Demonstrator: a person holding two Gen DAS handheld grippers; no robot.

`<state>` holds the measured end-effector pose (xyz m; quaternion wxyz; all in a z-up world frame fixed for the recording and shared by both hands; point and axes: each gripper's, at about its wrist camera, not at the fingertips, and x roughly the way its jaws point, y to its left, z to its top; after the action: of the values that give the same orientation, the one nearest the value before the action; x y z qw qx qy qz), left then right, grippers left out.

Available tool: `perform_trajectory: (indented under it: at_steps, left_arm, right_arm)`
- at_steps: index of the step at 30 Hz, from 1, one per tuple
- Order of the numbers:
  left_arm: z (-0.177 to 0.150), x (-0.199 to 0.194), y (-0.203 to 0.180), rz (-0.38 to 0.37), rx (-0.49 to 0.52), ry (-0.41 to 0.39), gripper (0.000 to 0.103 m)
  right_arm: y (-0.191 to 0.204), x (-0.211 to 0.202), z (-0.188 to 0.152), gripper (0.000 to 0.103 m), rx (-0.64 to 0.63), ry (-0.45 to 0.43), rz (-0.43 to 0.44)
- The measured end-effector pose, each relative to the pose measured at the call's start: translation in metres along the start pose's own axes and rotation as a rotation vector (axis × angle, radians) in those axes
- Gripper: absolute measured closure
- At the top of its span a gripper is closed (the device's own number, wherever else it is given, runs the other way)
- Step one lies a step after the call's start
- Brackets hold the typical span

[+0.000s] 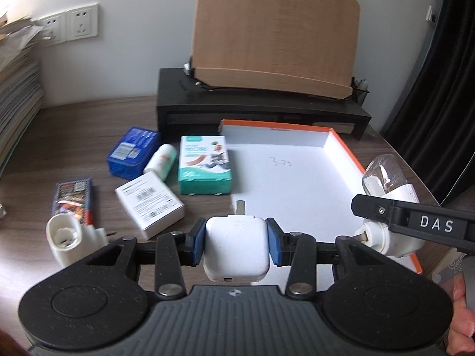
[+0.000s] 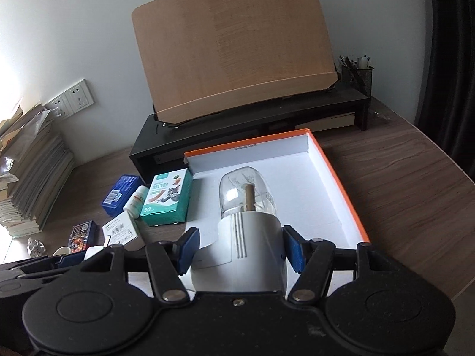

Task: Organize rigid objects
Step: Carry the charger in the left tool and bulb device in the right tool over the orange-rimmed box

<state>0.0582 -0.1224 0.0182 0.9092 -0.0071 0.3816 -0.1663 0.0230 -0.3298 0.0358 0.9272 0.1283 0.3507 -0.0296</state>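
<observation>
My left gripper (image 1: 236, 244) is shut on a white square charger plug (image 1: 236, 252), held above the near edge of the white tray with an orange rim (image 1: 344, 148). My right gripper (image 2: 242, 250) is shut on a white plug-in device with a clear bulb top (image 2: 248, 222), over the tray's near part (image 2: 341, 184); it also shows in the left wrist view (image 1: 389, 190). On the table left of the tray lie a teal bandage box (image 1: 204, 164), a small white bottle (image 1: 161, 161), a blue box (image 1: 133, 151), a white box (image 1: 150, 204), a dark card box (image 1: 74, 200) and another white plug-in device (image 1: 71, 241).
A black monitor riser (image 1: 261, 103) with a wooden book stand (image 1: 273, 29) stands behind the tray. A stack of papers (image 1: 17, 68) fills the far left. A mesh pen holder (image 2: 356, 74) sits at the riser's right end. Wall sockets (image 1: 80, 22) are behind.
</observation>
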Motion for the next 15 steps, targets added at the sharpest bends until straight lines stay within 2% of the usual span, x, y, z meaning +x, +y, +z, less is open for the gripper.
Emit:
perform_trajectory:
  at_steps: [7, 15]
  left_arm:
    - [0.018, 0.022, -0.033, -0.005, -0.002, -0.005, 0.061]
    - [0.037, 0.046, -0.062, 0.048, -0.04, -0.021, 0.061]
  right_arm:
    - [-0.034, 0.007, 0.024, 0.029, -0.015, -0.023, 0.02]
    - [-0.067, 0.03, 0.05, 0.029, -0.047, -0.012, 0.082]
